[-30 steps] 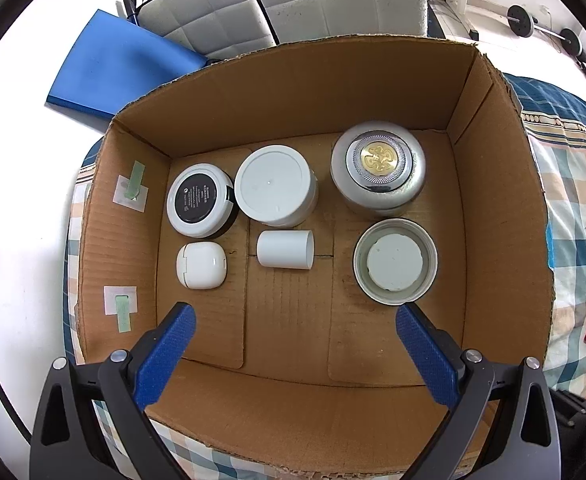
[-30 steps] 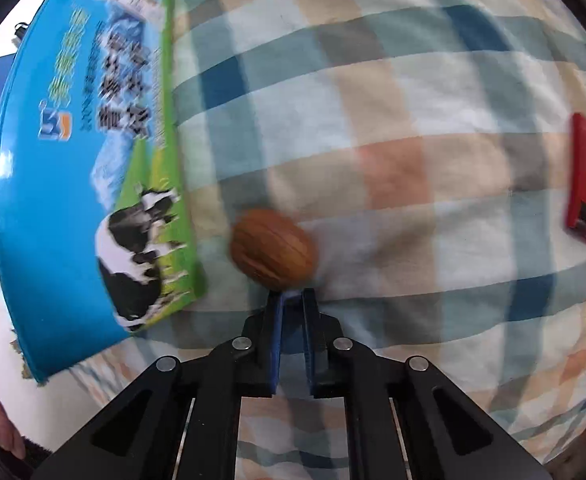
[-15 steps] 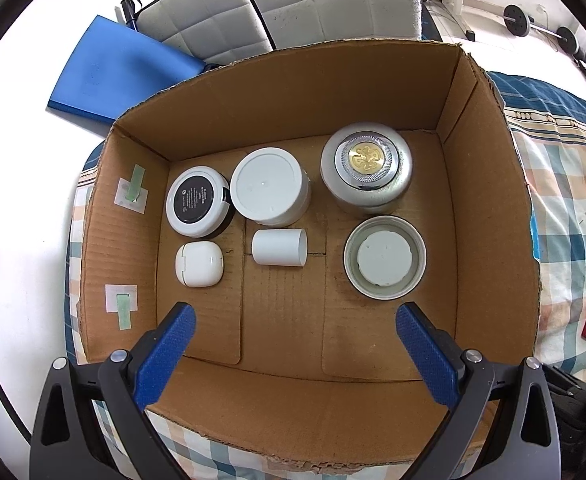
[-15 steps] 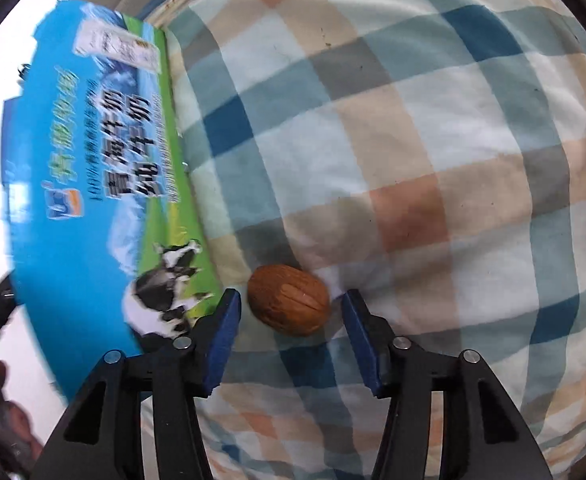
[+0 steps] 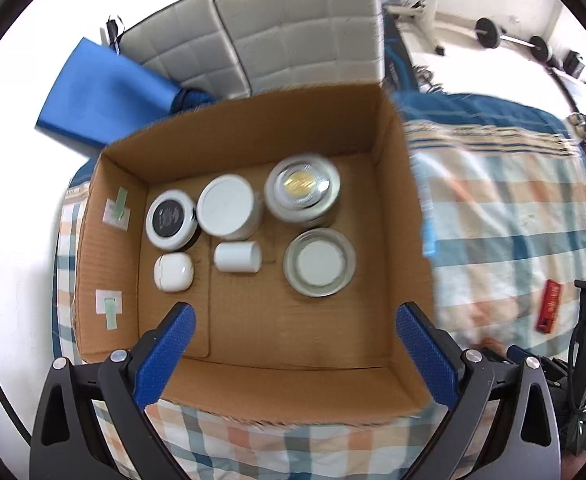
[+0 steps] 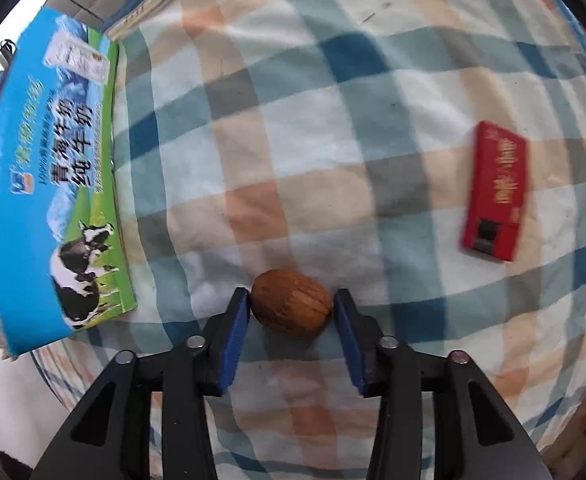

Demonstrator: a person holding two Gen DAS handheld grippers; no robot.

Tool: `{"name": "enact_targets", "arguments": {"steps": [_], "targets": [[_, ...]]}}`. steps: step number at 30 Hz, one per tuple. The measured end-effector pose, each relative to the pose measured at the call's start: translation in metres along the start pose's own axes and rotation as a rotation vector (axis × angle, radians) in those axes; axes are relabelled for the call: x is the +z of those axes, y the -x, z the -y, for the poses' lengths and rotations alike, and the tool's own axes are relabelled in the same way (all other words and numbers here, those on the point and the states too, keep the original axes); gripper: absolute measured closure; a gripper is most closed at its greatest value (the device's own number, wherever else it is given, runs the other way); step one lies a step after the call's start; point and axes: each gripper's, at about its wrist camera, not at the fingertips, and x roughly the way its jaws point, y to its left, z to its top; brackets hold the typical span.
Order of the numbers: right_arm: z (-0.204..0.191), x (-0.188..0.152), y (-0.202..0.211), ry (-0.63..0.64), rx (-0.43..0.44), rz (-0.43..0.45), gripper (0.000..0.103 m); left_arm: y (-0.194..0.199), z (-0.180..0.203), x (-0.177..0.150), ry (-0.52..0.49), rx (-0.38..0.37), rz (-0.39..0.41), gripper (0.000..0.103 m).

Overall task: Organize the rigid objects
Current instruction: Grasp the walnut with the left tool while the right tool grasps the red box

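A brown ridged nut (image 6: 291,307) lies on the checked cloth (image 6: 313,140). My right gripper (image 6: 292,310) points down over it with one blue pad on each side; its jaws are opening, and the pads stand very close to the nut without visibly pressing it. A flat red box (image 6: 497,190) lies to the right, also seen as the red box (image 5: 549,311) in the left wrist view. My left gripper (image 5: 295,320) hangs open and empty above the cardboard box (image 5: 405,216). Inside stand a black-lidded jar (image 5: 171,220), a white-lidded jar (image 5: 229,210), a silver jar (image 5: 303,188), a round tin (image 5: 319,267), a white cylinder (image 5: 237,257) and a white case (image 5: 173,271).
A box side printed in blue and green with a cow (image 6: 53,184) stands left of the nut. Behind the cardboard box are a grey padded seat (image 5: 277,28) and a blue folder (image 5: 101,92). Barbells (image 5: 509,38) lie on the far floor.
The right gripper was shut just behind the nut; now its fingers are apart and straddle the nut. The left gripper has risen, so the box looks smaller and more of the room shows.
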Motion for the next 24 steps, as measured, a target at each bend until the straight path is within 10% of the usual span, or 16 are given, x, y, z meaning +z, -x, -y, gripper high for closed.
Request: {"name": "enact_targets", "arguments": {"steps": [6, 12, 16, 24], "targets": [[0.058, -0.007, 0.069, -0.076, -0.039, 0.105, 0.026, 0.043, 0.071, -0.011, -0.103, -0.226, 0.006, 0.000], [0.128, 0.008, 0.084, -0.128, -0.070, 0.102, 0.026, 0.002, 0.135, -0.031, -0.199, -0.261, -0.121, 0.003], [0.140, 0.031, 0.057, -0.168, -0.042, 0.088, 0.026, -0.042, 0.160, -0.039, -0.203, -0.237, -0.212, 0.033], [0.133, 0.066, 0.009, -0.174, -0.009, 0.031, 0.030, -0.100, 0.182, -0.044, -0.197, -0.229, -0.332, 0.038]]}}
